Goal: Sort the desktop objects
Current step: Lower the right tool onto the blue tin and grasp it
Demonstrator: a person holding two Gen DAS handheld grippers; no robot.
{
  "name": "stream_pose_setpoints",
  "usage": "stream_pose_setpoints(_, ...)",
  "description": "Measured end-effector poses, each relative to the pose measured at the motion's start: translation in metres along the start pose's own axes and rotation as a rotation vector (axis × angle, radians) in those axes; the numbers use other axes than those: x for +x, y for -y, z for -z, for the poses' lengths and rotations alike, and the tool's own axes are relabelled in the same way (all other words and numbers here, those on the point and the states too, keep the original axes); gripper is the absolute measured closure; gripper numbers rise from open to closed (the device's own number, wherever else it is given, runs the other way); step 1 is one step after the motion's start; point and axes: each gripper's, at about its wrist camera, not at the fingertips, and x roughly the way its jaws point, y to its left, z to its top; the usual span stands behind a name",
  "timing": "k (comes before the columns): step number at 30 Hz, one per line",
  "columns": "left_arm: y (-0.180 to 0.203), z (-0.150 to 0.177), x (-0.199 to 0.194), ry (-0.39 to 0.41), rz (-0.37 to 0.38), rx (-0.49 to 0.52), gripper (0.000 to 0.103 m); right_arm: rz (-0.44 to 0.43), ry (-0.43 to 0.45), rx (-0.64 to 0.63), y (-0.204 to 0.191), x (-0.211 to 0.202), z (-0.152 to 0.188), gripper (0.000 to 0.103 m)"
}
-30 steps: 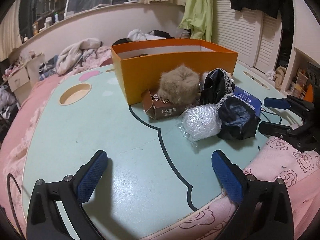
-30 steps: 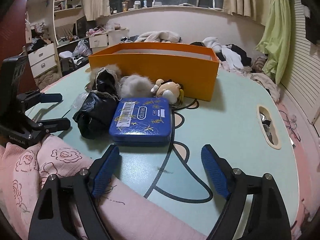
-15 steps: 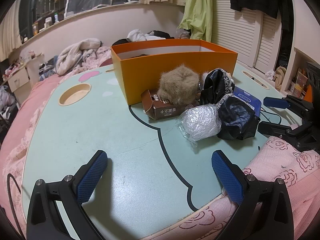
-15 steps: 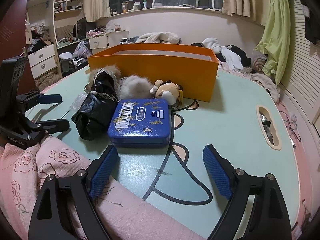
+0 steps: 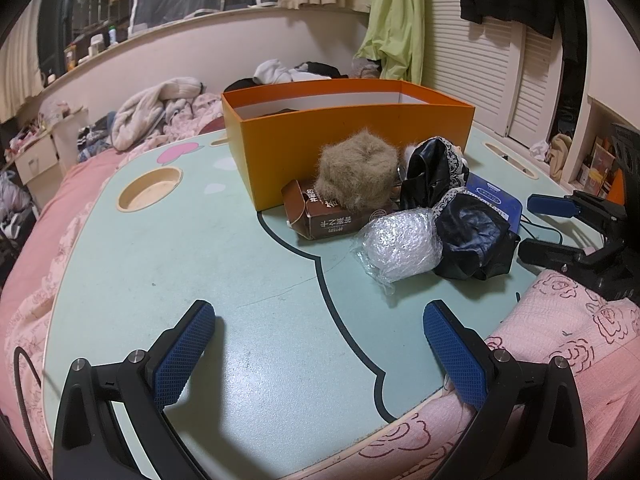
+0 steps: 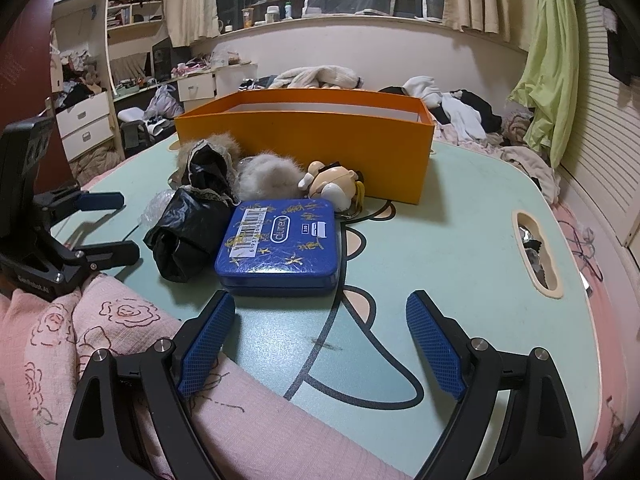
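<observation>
The blue tin [image 6: 278,246], flat and rounded at the corners, lies lid-up on the pale green tabletop [image 6: 452,240] just ahead of the right gripper [image 6: 320,340]; its long axis runs away from that gripper toward the orange box [image 6: 308,148], with the barcode label at its far left corner. A crumpled black plastic bag [image 6: 184,236] touches its left side. Behind the tin lie a grey fur ball [image 6: 266,176] and a small doll figure [image 6: 336,184], both close against the box's near wall.

From the left wrist, a brown carton [image 5: 328,216] lies on its side with a tan fur ball [image 5: 356,172] on top, a glossy bubble-wrap bundle [image 5: 400,244] beside it, and black lace-edged cloth [image 5: 432,168] behind. This heap stands between the left gripper [image 5: 320,336] and the tin.

Both grippers hover over the near tabletop edge, by a pink rose-print blanket [image 6: 60,336]; each has its jaws wide apart with nothing between them.
</observation>
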Motion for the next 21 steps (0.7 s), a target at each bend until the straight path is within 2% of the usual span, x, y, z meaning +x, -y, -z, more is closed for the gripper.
stream_pose_setpoints(5,0.002,-0.002,-0.005,0.001,0.000,0.000,0.000,-0.084,0.030,0.117,0.003,-0.002,-0.019,0.015)
stream_pose_setpoints(9,0.002,-0.002,-0.005,0.001,0.000,0.000,0.000,-0.045,0.014,0.099,-0.008,0.011,-0.033,0.015)
stream_pose_setpoints(11,0.002,-0.002,-0.005,0.001,0.000,0.000,0.000,0.009,-0.036,0.091,-0.013,0.023,-0.037,0.015)
stream_pose_setpoints(13,0.002,-0.002,-0.005,0.002,0.000,0.000,0.000,0.014,-0.086,0.104,-0.012,0.033,-0.039,0.016)
stream_pose_setpoints(14,0.002,-0.002,-0.004,0.001,-0.001,0.001,0.000,0.030,-0.118,0.103,-0.013,0.038,-0.040,0.018)
stream_pose_setpoints(17,0.002,-0.001,-0.004,0.000,0.000,0.001,0.000,0.097,-0.131,0.040,-0.021,0.042,-0.039,0.023)
stream_pose_setpoints(19,0.002,-0.002,-0.005,0.001,0.001,0.000,0.000,0.086,-0.099,0.011,-0.027,0.038,-0.035,0.035)
stream_pose_setpoints(21,0.002,-0.002,-0.004,0.002,-0.001,0.002,0.000,0.072,-0.081,0.017,-0.026,0.035,-0.033,0.036)
